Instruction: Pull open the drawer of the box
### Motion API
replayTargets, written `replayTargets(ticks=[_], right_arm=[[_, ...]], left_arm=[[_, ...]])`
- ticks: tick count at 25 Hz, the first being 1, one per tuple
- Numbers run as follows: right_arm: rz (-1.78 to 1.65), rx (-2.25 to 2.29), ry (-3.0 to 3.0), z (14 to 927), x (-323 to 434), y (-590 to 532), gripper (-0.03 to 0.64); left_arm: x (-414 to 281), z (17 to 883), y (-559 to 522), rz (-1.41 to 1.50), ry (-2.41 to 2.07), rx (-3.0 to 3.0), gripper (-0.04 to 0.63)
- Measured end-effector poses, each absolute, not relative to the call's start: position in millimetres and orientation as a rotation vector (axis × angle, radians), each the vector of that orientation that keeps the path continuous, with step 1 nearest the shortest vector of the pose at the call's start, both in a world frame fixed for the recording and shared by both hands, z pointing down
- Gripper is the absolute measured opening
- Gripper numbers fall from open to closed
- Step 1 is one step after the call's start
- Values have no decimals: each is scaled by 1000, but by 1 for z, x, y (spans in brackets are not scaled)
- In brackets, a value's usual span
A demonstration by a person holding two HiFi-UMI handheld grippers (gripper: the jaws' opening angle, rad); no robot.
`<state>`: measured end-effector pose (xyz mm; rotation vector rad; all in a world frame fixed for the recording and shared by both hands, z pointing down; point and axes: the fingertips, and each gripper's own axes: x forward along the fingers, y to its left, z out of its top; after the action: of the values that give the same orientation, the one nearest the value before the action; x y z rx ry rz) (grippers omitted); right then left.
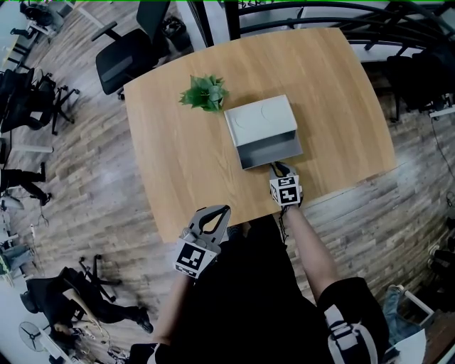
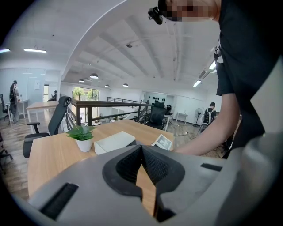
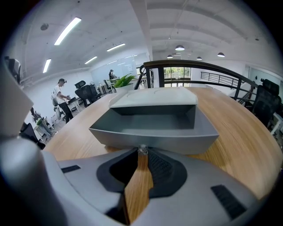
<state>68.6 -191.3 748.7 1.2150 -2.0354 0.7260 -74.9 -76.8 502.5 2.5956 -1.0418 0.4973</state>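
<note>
A grey box lies mid-table, its drawer slid out toward me and empty inside. My right gripper is at the drawer's front, shut on the small metal knob. In the right gripper view the drawer stretches wide just beyond the jaw tips, with the box's lid behind it. My left gripper hovers at the table's near edge, shut on nothing and well short of the box. In the left gripper view its jaws meet at the tips.
A small potted plant stands just left of the box on the wooden table. A black office chair sits beyond the table's far left corner. A black railing runs behind the table. The person's arm reaches in from the right.
</note>
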Motion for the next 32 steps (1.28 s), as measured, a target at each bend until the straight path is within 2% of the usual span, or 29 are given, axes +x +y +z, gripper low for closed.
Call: replayTargets(ticks=[32], right_arm=[[700, 1241, -1959, 749, 71, -150, 69]], left_arm=[[-100, 498, -63, 498, -1019, 2622, 23]])
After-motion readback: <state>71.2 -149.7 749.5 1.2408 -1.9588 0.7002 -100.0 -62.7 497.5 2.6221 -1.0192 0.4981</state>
